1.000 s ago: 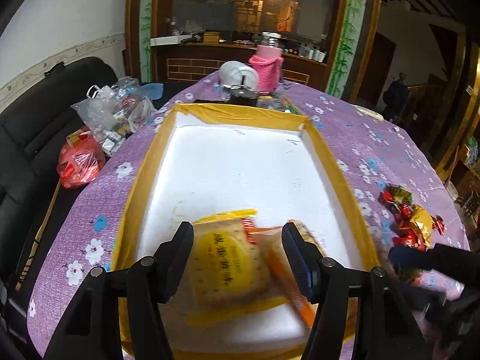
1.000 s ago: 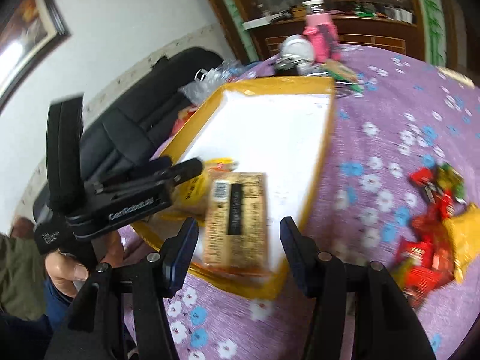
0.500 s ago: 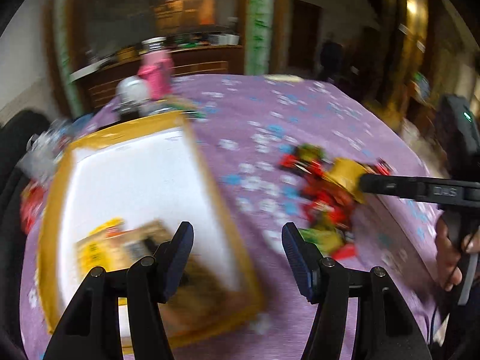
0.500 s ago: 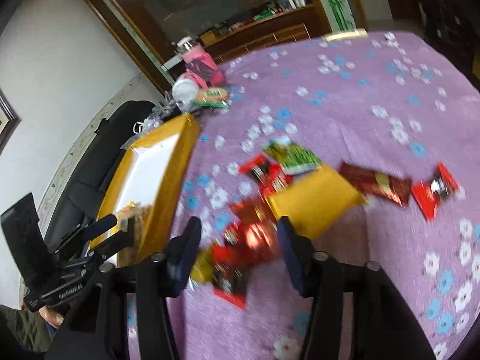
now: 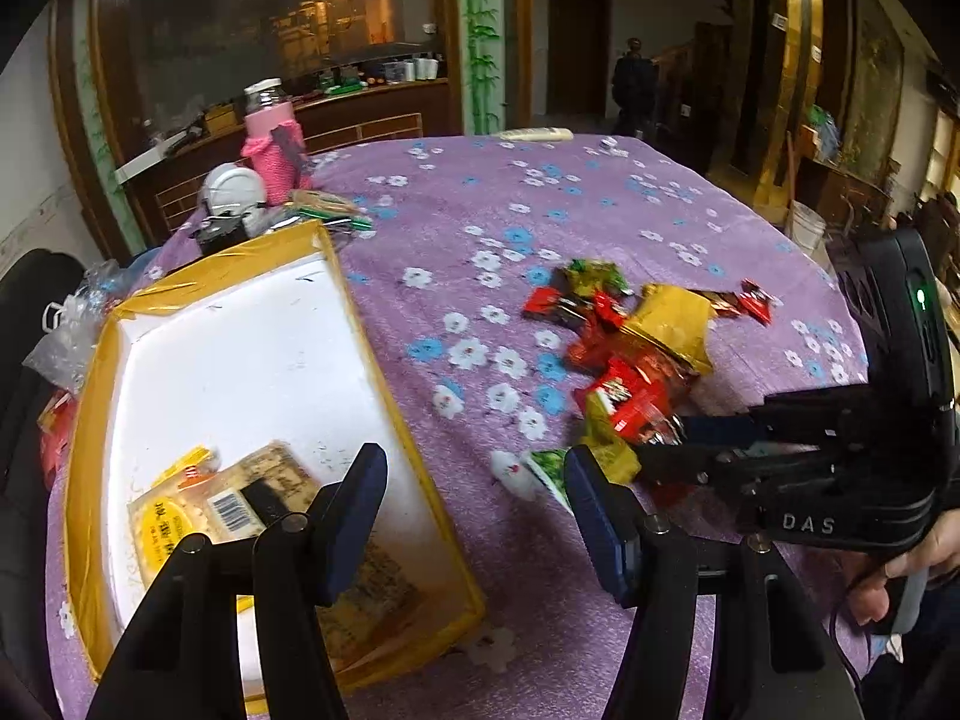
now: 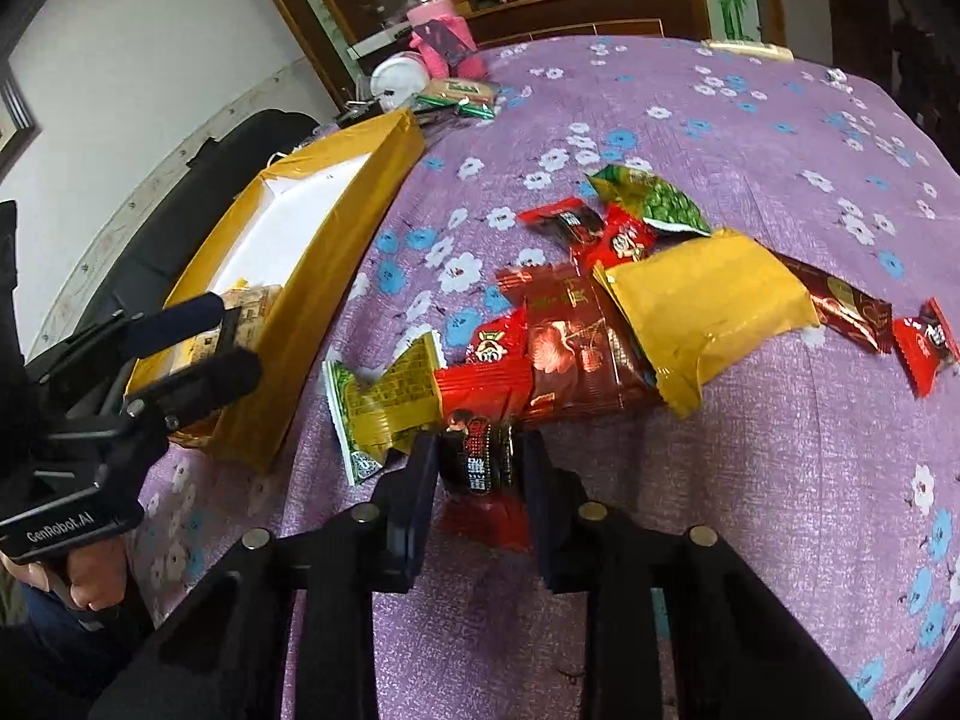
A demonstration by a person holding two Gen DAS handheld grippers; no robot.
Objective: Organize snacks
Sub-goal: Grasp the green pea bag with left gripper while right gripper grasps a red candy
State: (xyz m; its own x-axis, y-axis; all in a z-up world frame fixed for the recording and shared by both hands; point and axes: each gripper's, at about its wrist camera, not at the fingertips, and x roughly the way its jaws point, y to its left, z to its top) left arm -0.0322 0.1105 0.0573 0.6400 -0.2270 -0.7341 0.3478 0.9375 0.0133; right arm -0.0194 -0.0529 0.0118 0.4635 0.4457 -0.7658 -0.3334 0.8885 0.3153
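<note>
Snack pkt (image 6: 480, 471) btwn R hand-held gripper (image 6: 477, 495) fingers.

Left gripper (image 5: 474, 501) spread wide; right gripper (image 6: 480, 468) pinched narrow.

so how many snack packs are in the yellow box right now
2: a yellow pack at the yellow box's near end, a brown barcoded pack overlapping it. The left tool may hide more.

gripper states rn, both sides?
Left gripper: open, holding nothing, hanging over the tray's near corner.
Right gripper: closed on a red snack packet at the pile's near edge.
</note>
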